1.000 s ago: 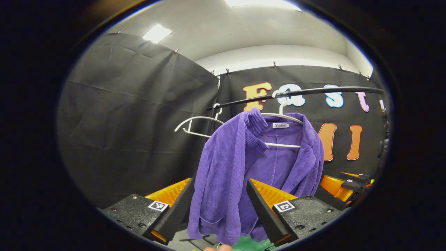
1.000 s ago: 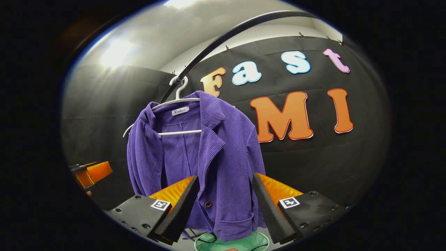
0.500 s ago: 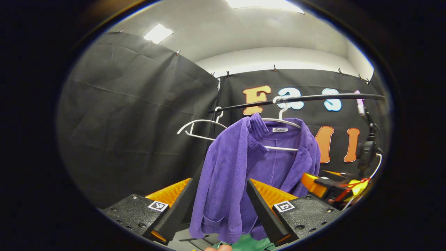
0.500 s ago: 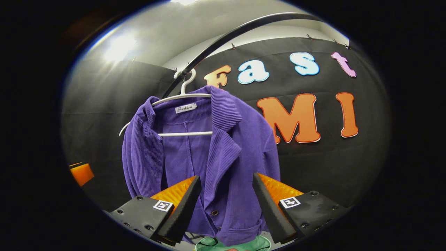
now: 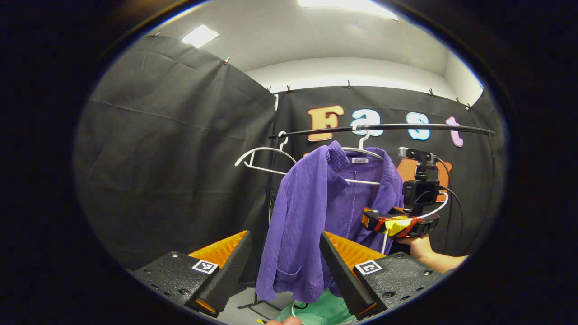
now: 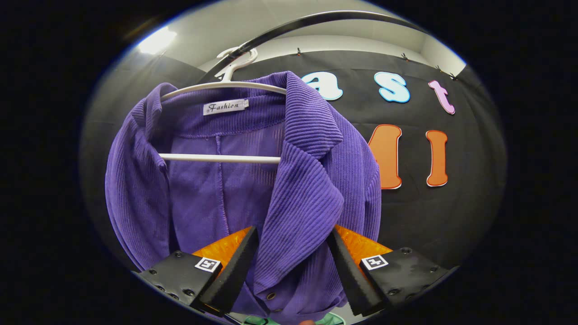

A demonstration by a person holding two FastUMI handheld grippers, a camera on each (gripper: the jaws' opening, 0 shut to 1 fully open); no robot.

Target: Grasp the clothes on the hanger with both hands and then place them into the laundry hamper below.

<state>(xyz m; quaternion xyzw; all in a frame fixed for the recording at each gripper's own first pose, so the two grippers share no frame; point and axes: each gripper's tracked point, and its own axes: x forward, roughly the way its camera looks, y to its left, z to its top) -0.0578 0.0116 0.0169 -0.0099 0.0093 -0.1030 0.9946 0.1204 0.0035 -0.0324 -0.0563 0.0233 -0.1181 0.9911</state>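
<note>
Reaching for the purple jacket [image 6: 253, 180] on its white hanger [image 6: 216, 158].
Your left gripper [image 5: 280, 275] and right gripper [image 6: 293, 275] gape, empty; soft, light corduroy, so pinch each shoulder.

Laundry hamper [image 5: 323, 311]: green, cut off at the lower edge in the left gripper view; the purple jacket [image 5: 316, 216] covers its far rim.
White hanger [image 6: 216, 85]: both shoulder ends are hidden inside the jacket's collar in the right gripper view.
Jacket hem: cut by the lower edge in the right gripper view.
Right claw [image 5: 366, 220]: its tips are lost against the jacket in the left gripper view.
Hand [image 5: 417, 247]: the forearm runs out of the picture.
</note>
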